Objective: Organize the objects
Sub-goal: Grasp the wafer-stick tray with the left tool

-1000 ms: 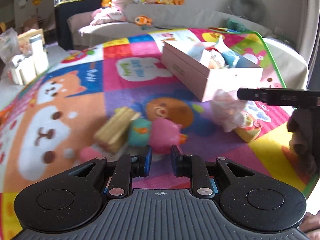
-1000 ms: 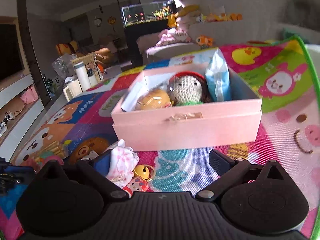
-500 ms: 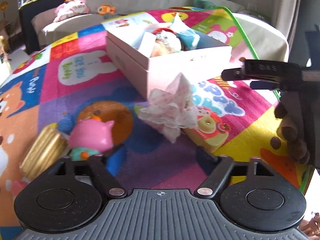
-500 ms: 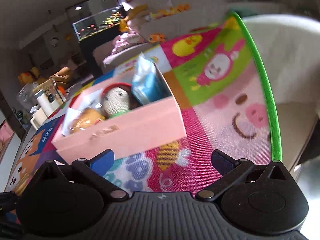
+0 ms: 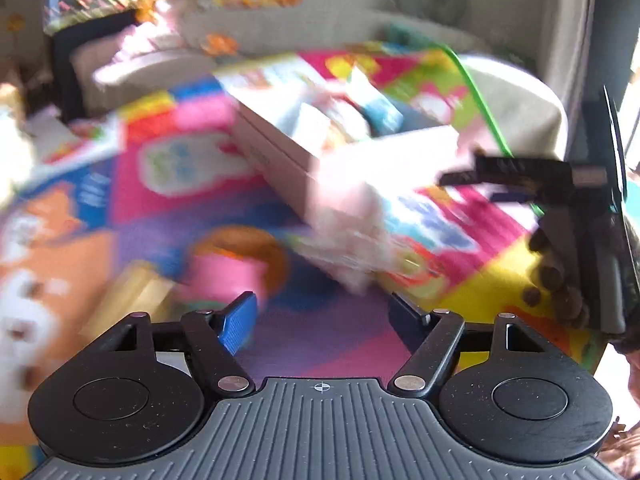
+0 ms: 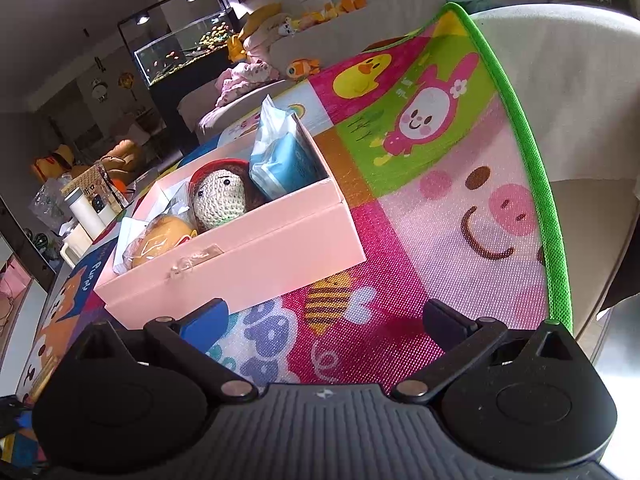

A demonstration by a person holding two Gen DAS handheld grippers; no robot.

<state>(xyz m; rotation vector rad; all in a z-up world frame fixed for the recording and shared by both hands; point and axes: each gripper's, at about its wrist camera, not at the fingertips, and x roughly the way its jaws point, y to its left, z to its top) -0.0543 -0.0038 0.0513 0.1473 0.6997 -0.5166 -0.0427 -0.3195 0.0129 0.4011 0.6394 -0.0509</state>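
Note:
A pink box point(image 6: 240, 256) sits on the colourful play mat point(image 6: 460, 216). It holds a crocheted doll point(image 6: 218, 196), a blue tissue pack point(image 6: 284, 160) and a wrapped bun point(image 6: 160, 236). My right gripper point(image 6: 324, 320) is open and empty, low over the mat in front of the box. The left wrist view is motion-blurred. My left gripper point(image 5: 326, 314) is open and empty above the mat. Ahead of it lie a pink toy point(image 5: 228, 276), a white-pink cloth bundle point(image 5: 348, 236), a wooden block point(image 5: 132, 300) and the box point(image 5: 340, 152). The right gripper shows at its right edge point(image 5: 520, 176).
The mat's green edge point(image 6: 540, 184) runs along the right, with pale upholstery beyond. A sofa with plush toys point(image 6: 260, 68) and a fish tank point(image 6: 180, 48) stand behind. White bottles point(image 6: 86, 212) stand far left.
My left gripper opened from nearly shut and swung right toward the cloth bundle and box; its view is now blurred. My right gripper pulled right and tilted, so the bundle left its view.

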